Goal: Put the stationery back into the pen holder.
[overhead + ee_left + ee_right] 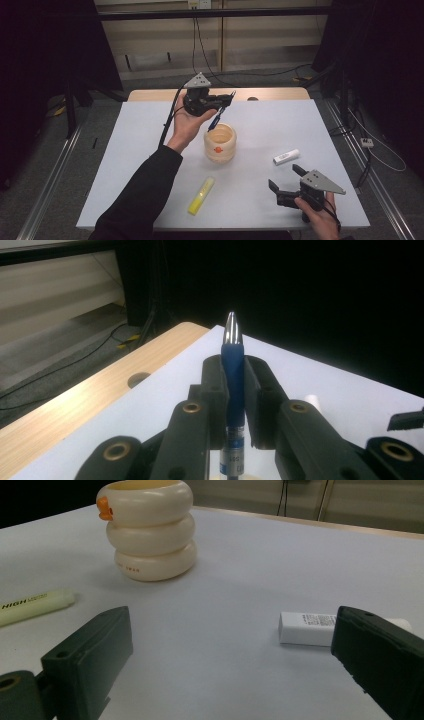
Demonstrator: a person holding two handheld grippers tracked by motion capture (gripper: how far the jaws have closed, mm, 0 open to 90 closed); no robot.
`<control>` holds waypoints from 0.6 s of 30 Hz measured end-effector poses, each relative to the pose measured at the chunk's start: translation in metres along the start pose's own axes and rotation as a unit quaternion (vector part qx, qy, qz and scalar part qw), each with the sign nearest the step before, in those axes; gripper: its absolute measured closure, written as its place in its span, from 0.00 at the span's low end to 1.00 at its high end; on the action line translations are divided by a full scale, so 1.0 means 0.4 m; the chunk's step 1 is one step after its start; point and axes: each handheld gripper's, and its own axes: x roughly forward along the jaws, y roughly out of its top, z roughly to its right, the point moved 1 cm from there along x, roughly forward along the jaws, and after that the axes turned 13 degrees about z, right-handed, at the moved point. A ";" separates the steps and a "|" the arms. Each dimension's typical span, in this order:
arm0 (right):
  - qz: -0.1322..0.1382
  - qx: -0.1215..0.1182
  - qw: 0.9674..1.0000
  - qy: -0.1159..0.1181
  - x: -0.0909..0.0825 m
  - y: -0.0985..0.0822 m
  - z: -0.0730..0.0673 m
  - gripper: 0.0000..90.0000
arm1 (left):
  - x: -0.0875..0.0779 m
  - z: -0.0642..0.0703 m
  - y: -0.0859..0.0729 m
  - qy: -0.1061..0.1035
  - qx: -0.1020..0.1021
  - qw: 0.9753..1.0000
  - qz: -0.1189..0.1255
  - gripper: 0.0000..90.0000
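My left gripper [225,101] is raised over the back middle of the table, shut on a blue pen [216,120]. The pen slants down toward the open top of a cream ringed cup [220,144] with a small orange duck mark. In the left gripper view the pen [234,375] stands clamped between the two jaws, its silver tip pointing away. My right gripper [285,177] rests low near the front right edge, jaws wide apart with nothing between them. In the right gripper view the open gripper [225,655] faces the cup [150,527].
A white tube [286,156] lies right of the cup, just ahead of the right gripper; it also lies by the right jaw [306,628]. A yellow highlighter [201,195] lies at the front centre, and shows as [35,605]. The white table [125,150] ends in a wooden strip [75,405] at the back.
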 end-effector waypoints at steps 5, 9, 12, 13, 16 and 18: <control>0.000 0.001 1.000 0.002 0.002 0.001 -0.002 0.03 | 0.022 0.009 -0.003 -0.001 0.002 1.000 0.006 0.90; 0.000 -0.002 1.000 0.003 0.004 0.001 -0.003 0.03 | 0.032 0.000 -0.014 0.002 -0.005 1.000 0.004 0.90; 0.000 -0.001 1.000 0.004 0.006 0.001 -0.002 0.03 | 0.039 -0.008 -0.025 0.008 -0.007 1.000 0.001 0.90; 0.000 -0.002 1.000 0.005 0.006 0.001 -0.002 0.03 | 0.041 -0.009 -0.028 0.009 -0.008 1.000 -0.001 0.90; -0.001 -0.004 1.000 0.007 0.009 0.001 -0.005 0.03 | 0.045 -0.006 -0.034 0.007 -0.006 1.000 -0.004 0.90; -0.001 -0.004 1.000 0.007 0.009 0.002 -0.005 0.03 | 0.046 0.002 -0.037 0.003 -0.003 1.000 -0.006 0.90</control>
